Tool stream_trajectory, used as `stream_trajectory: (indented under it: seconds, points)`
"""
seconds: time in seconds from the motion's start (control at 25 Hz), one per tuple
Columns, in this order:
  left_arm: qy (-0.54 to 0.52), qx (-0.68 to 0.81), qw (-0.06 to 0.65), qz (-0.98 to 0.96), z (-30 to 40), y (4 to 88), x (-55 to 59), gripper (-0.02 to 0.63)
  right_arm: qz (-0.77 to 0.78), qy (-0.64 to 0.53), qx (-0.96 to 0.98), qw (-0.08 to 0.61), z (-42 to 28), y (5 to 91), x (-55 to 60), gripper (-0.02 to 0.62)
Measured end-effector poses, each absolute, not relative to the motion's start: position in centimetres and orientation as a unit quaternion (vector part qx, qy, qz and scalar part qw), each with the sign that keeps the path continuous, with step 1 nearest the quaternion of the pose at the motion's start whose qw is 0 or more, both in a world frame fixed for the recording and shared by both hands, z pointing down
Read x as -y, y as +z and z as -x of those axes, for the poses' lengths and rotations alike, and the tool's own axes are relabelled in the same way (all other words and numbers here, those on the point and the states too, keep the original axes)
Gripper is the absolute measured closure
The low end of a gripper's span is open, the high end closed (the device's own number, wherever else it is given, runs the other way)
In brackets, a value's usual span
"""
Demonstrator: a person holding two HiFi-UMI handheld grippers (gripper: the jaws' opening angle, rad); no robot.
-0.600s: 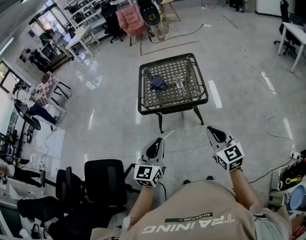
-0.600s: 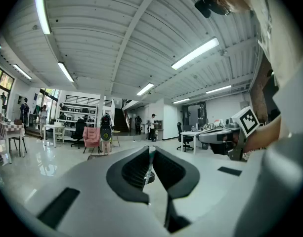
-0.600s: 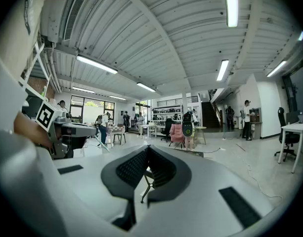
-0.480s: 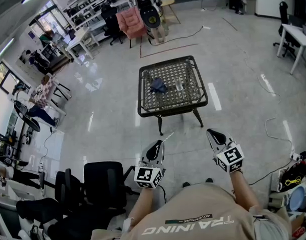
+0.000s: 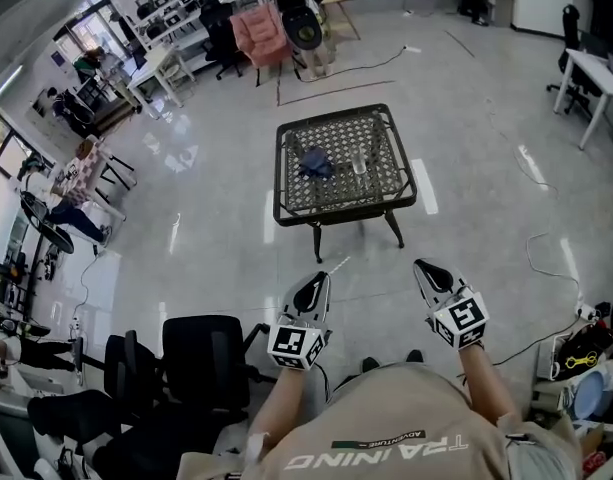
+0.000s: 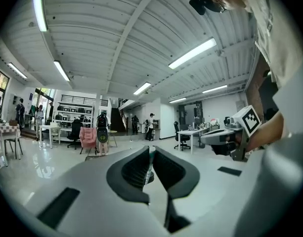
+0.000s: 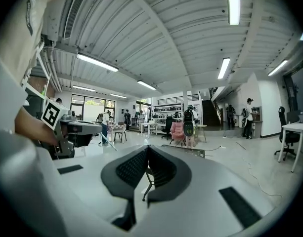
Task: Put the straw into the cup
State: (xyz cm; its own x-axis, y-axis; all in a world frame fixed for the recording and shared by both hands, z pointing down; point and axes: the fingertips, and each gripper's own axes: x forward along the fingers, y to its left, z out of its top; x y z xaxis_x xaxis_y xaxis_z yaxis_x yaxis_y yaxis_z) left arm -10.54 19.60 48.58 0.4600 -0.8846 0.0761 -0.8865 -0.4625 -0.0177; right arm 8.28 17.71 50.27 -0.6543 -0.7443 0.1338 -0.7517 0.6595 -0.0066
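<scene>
A clear cup (image 5: 359,163) stands on the black lattice table (image 5: 346,208) some way ahead on the floor. My left gripper (image 5: 316,280) is shut on a thin white straw (image 5: 336,266) that pokes forward past its tips. In the left gripper view the straw (image 6: 150,164) sits pinched between the closed jaws of the left gripper (image 6: 150,149). My right gripper (image 5: 423,264) is level with the left one and well short of the table. Its jaws meet at the tips with nothing in them, as the right gripper view shows (image 7: 148,147). That view also shows the straw (image 7: 110,143) at the left.
A blue cloth (image 5: 314,163) lies on the table left of the cup. A black office chair (image 5: 201,358) stands close at my left. Cables (image 5: 551,268) trail over the floor at the right. A pink chair (image 5: 258,33) and desks stand beyond the table.
The head view has shifted slightly; both grippers keep their places, the left still holding the straw.
</scene>
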Motion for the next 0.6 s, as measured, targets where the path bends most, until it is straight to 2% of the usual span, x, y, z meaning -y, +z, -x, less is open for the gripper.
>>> stream_trajectory:
  seconds: [0.6]
  points:
    - [0.046, 0.493, 0.017, -0.869, 13.6, 49.3, -16.9, 0.571, -0.456, 0.039, 0.886, 0.073, -5.7, 50.9, -16.3, 0.578]
